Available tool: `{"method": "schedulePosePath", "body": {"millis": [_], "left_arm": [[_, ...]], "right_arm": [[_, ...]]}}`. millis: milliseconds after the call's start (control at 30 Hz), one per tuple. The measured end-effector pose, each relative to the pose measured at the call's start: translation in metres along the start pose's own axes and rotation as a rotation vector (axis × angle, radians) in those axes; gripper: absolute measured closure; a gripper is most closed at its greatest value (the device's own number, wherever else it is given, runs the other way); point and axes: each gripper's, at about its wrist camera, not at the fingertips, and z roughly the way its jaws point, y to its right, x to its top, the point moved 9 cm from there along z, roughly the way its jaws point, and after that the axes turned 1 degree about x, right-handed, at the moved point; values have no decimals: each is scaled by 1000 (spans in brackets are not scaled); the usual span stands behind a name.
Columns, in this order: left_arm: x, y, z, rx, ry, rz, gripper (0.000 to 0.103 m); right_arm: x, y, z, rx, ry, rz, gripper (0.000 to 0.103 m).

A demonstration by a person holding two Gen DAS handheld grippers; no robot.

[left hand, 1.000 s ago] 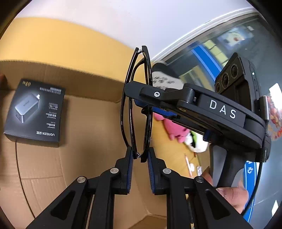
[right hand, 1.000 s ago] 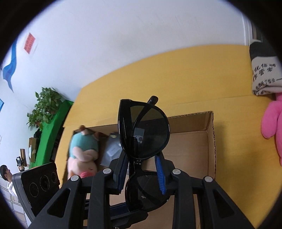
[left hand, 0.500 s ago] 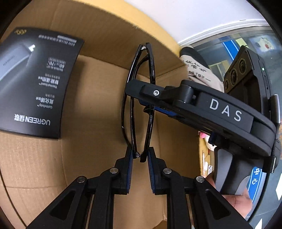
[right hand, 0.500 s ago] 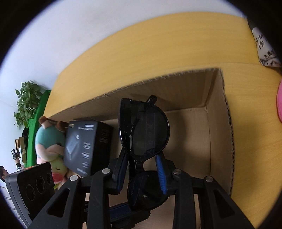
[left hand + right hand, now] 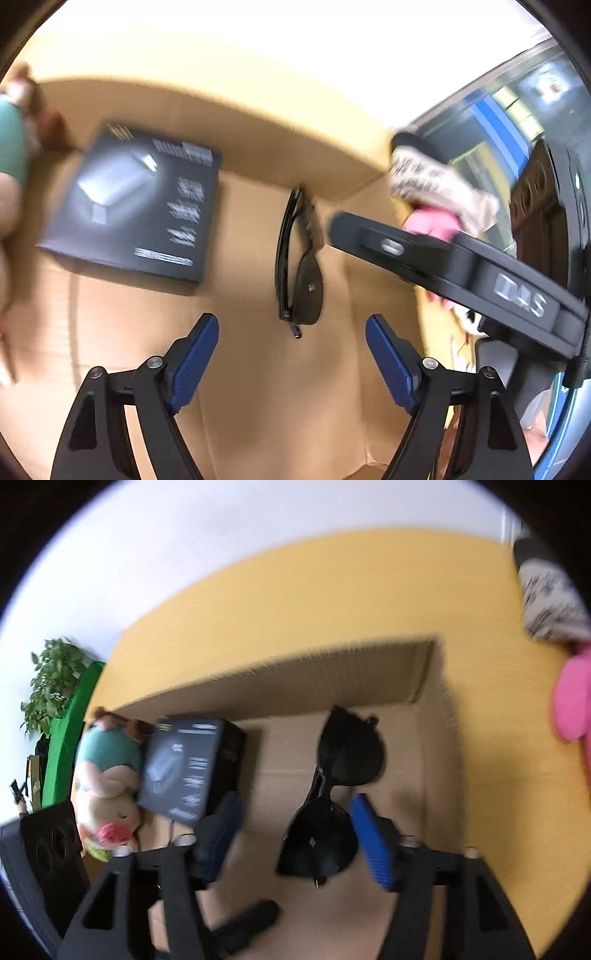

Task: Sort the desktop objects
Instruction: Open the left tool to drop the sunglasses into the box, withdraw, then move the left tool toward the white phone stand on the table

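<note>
The black sunglasses (image 5: 300, 266) are down inside the cardboard box (image 5: 280, 162), folded and on edge, near its right wall. My left gripper (image 5: 290, 321) hangs just above them, its jaws opening wide, the blue pads (image 5: 194, 354) clear of the frame. In the right wrist view the sunglasses (image 5: 332, 808) show between the fingers of my right gripper (image 5: 295, 799), whose jaws are also opening, and neither pad (image 5: 373, 843) touches them. The picture is blurred, so I cannot tell whether the glasses rest on the box floor.
A black charger box (image 5: 136, 206) lies in the carton's left half, with a green and pink plush pig (image 5: 107, 782) beside it. Outside, on the yellow table (image 5: 314, 602), lie a printed sock (image 5: 546, 598) and a pink plush toy (image 5: 572, 701).
Both grippers were shut on the sunglasses and have sprung open. The glasses have left the pads and dropped lower into the carton. Both hands have pulled back a little.
</note>
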Motion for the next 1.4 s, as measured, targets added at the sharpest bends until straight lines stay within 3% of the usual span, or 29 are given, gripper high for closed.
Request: {"method": "schedulePosePath", "body": {"millis": [167,333,433,600,800,1033,1400], "left_arm": [[-11,-3,-96,72,272,107,1],[-37,3,-195,181,527,273,0],[-52,8,-223,290,601,320,0],[-90,1,-235,384,601,369,0],[-126,13,-231,374,560,439,0],[-135,25,-234,367,568,417,0],[-140,18,-223,386,538,405,0]], "right_arm": [[-13,-11,-71,-18,137,-34,22],[-70,-27,-115,-94,245,-62,22],[-112,-37,-123,-113,253,-96,22],[-155,-53,-128,-191,262,-160,22],[-176,-69,-150,-217,306,-207,22],[-188,-76,-167,-220,338,-220,22],[-197,-72,-160,-221,315,-209,22]]}}
